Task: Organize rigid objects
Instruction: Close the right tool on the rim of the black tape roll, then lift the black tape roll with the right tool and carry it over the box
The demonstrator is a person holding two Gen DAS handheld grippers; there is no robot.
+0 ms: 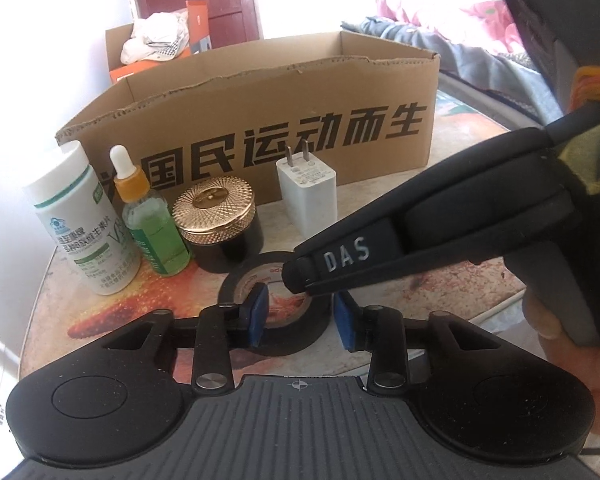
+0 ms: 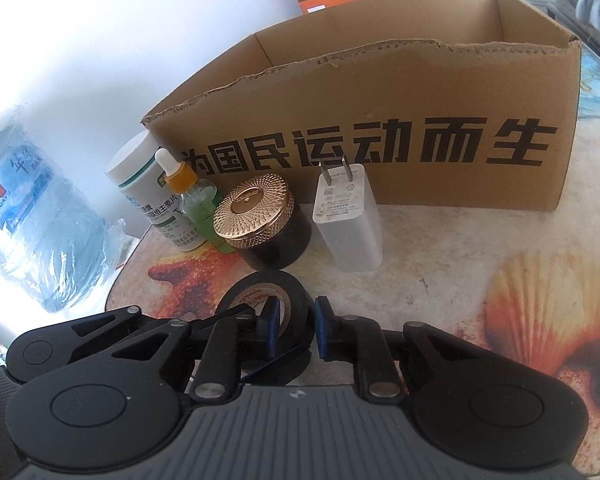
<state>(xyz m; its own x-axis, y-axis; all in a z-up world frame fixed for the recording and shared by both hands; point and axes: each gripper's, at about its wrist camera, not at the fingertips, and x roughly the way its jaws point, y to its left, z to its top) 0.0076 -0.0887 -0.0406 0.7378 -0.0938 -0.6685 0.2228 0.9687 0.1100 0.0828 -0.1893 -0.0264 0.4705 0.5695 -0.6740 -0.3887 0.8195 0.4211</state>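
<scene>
Cardboard box (image 2: 380, 92): largest item, open-topped, printed with bold black characters, stood at the back of the table (image 2: 460, 248). Its floor was hidden behind the front wall in both views, so whether it held anything could not be told.

Supplement bottle (image 1: 76, 216): white, tall, far left of the row before the box; its label was too small to read.

Charger plug (image 1: 306, 192): white block, prongs up, right end of the row.

Dropper bottle (image 1: 152, 228): green liquid, orange collar, just beside the supplement bottle. Probably glass; judged fragile.

Jar (image 1: 220, 228): dark body, gold patterned lid, between dropper and charger.

Tape roll (image 2: 272, 304): black, smallest piece, lay flat on the table in front of the jar, nearest the tools. Judged light, stiff across the ring, slightly tacky at the edge; best taken by pinching one wall of the ring, one pad inside the core, one outside.

Right gripper (image 2: 296, 328): clamped on just such a wall of the roll. Left gripper (image 1: 298, 320): straddled the roll's near part, pads (image 1: 258, 316) not clearly pressing; its contact was partly hidden by the right tool's body crossing the left wrist view. The person's hand (image 1: 556, 328) was cut off at the frame edge.
</scene>
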